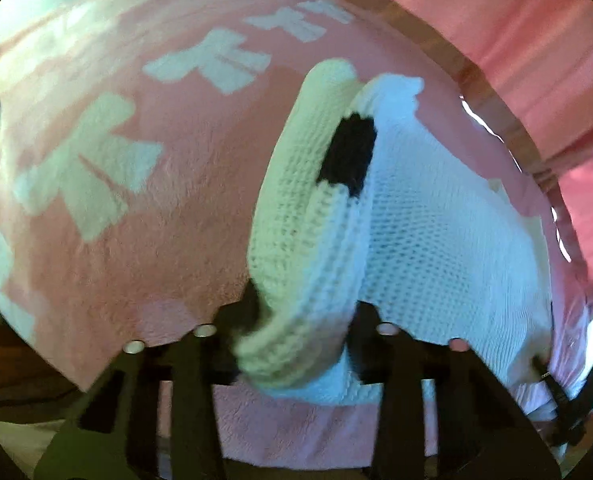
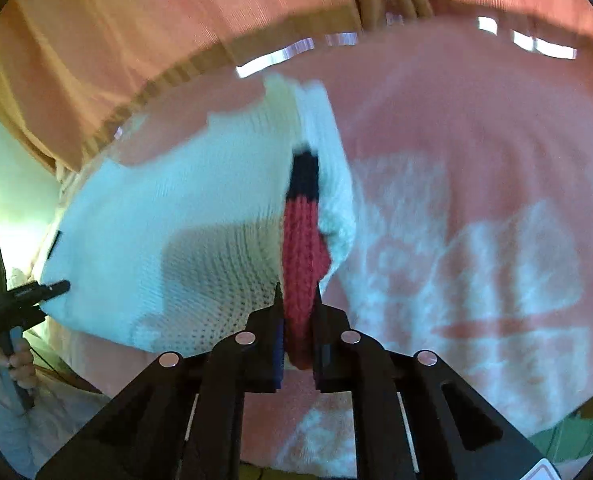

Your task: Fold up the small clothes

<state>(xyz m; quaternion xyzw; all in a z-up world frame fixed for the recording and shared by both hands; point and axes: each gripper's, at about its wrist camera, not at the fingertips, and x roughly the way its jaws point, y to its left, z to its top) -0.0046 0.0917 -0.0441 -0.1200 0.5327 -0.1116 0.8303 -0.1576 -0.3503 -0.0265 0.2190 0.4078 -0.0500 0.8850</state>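
My left tool [image 1: 296, 320] is pinching the white knit sweater [image 1: 436, 232] by a ribbed edge, my right tool [image 2: 298, 320] clamps its red cuff [image 2: 302, 256]; sweater's on the pink blanket [image 1: 176, 208].

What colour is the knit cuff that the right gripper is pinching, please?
Red, above it a black band; the right wrist view shows it best.

We are seeing our left gripper [image 1: 296, 320] as matte black plastic: two broad angular arms with slotted cut-outs, four round silver screw heads across the linkage. Our right gripper [image 2: 298, 300] is showing the same black frame and silver screws, with pointed fingertips and blue pads [image 2: 279, 356] inside. Our left hand [image 2: 10, 368] is wearing a pale sleeve, bare fingers showing.
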